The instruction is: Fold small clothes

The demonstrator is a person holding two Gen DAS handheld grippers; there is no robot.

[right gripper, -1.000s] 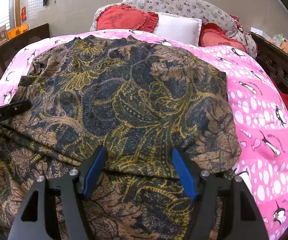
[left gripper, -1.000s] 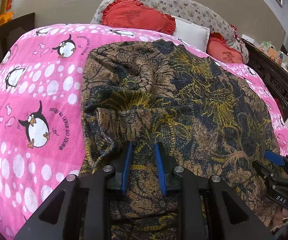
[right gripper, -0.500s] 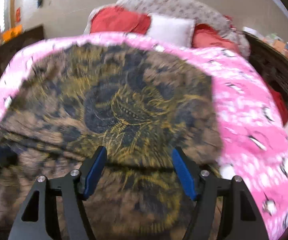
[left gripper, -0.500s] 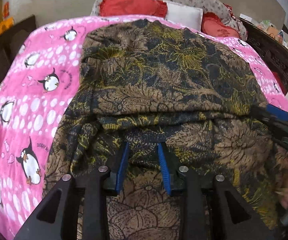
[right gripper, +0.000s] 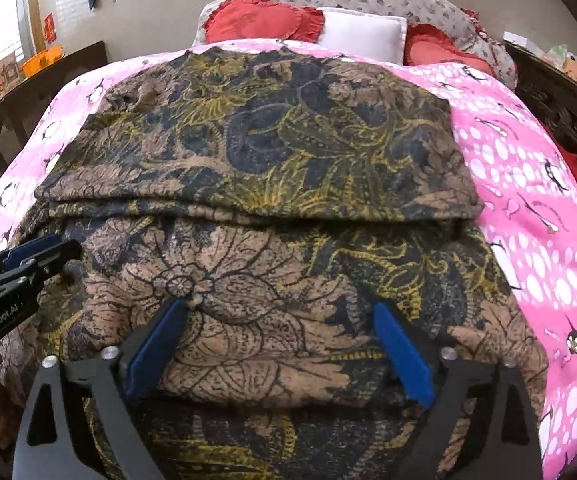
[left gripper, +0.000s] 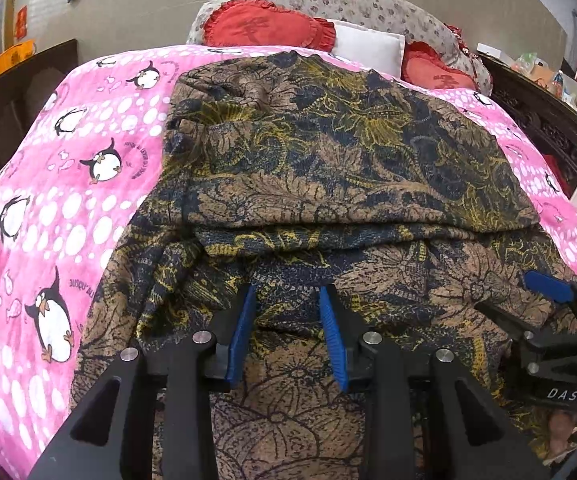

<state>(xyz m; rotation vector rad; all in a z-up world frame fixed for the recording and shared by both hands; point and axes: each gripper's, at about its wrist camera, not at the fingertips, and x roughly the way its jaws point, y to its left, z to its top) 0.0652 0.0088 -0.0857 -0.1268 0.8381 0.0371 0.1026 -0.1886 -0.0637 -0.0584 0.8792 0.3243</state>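
A brown, navy and yellow floral garment (left gripper: 328, 160) lies spread on the bed, its far part doubled over so that a folded edge runs across the middle (right gripper: 256, 212). My left gripper (left gripper: 287, 290) hovers at the garment's near left part. Its jaws stand a little apart and the pads do not press the cloth lying under them. My right gripper (right gripper: 280, 306) is over the near right part, its jaws opening wide above the flat cloth. Each gripper shows in the other's view: the right gripper (left gripper: 548, 292) and the left gripper (right gripper: 36, 252).
A pink penguin-print bedcover (left gripper: 68, 200) lies under the garment and is bare on both sides (right gripper: 528, 180). Red heart cushions (left gripper: 264, 28) and a white pillow (left gripper: 368, 44) sit at the bed head. A dark wooden bed frame (left gripper: 536, 120) runs along the right side.
Both grippers drew back toward the near edge of the garment. The left jaws parted slightly from the cloth and the right jaws spread much wider. The folded edge now lies farther from them.
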